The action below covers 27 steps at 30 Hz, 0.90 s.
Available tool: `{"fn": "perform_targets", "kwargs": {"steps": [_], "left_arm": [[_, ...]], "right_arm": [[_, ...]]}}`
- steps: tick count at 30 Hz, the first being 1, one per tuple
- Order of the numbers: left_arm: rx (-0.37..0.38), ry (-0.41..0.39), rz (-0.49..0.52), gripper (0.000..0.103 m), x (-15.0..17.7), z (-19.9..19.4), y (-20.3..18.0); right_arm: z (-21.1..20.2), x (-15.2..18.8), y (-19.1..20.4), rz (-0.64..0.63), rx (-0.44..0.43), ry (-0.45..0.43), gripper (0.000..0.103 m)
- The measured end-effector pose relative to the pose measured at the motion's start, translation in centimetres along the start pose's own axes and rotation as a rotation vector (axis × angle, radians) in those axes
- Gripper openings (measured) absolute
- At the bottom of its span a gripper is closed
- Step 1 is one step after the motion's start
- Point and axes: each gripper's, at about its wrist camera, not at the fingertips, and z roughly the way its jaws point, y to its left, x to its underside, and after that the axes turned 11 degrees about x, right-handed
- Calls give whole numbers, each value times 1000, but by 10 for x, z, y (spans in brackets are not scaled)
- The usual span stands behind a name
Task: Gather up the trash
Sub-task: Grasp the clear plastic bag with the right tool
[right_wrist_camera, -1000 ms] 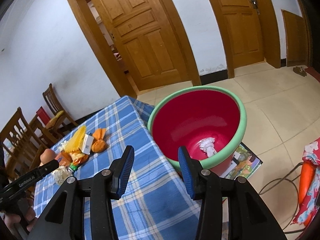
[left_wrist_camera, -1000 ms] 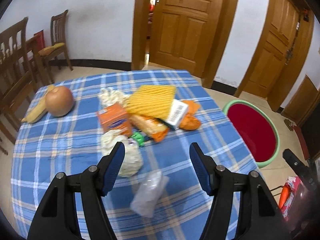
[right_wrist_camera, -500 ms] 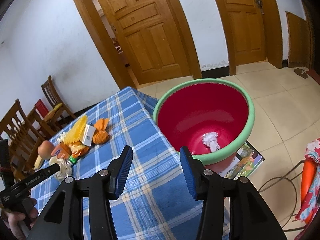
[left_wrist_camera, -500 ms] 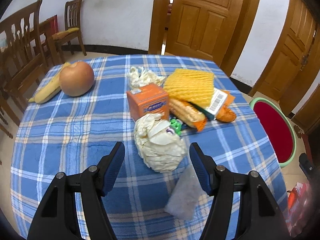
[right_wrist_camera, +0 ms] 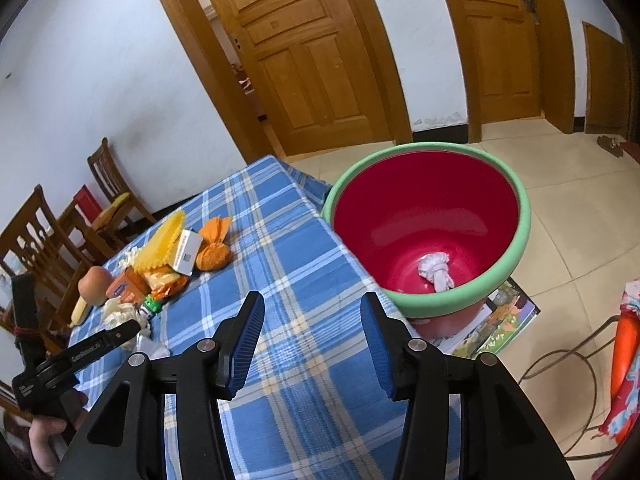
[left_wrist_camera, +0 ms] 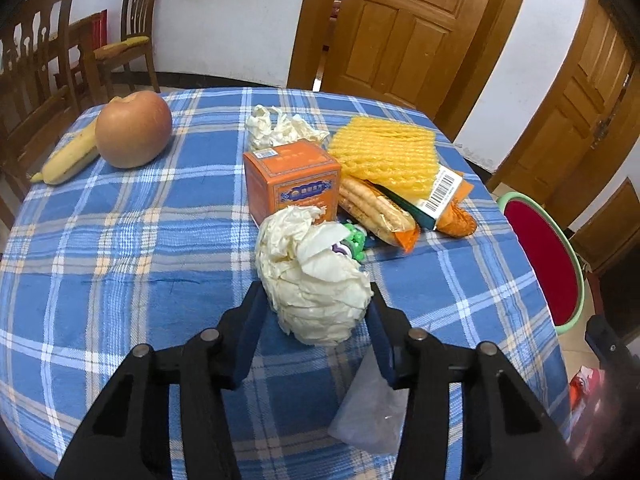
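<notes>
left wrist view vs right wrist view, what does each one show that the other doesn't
Only the left wrist view shows the left gripper, whose jaws have just been closing, pressing the crumpled cream paper ball between its blue pads, with a clear plastic bag below. Only the right wrist view shows the open, empty right gripper and the knotted white tissue inside the red basin with green rim. Both show the blue checked tablecloth, orange box and apple.

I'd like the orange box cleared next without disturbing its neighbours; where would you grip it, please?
Grip the orange box across its upper edges, coming down from above. It stands upright with its top face bare, while crumpled paper crowds its front and a snack wrapper leans against its right side, so low approaches look blocked.
</notes>
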Motion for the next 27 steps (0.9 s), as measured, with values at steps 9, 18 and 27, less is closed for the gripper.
{"fn": "perform_targets", "kwargs": {"steps": [9, 18, 27], "left_arm": [[14, -37, 4, 47, 6, -29, 2], [-30, -77, -19, 47, 19, -64, 21], [-71, -113, -59, 47, 37, -93, 49]], "right_arm": [[-6, 9, 18, -30, -46, 13, 52], [-15, 19, 50, -78, -123, 30, 54], [-16, 37, 94, -132, -194, 71, 54]]}}
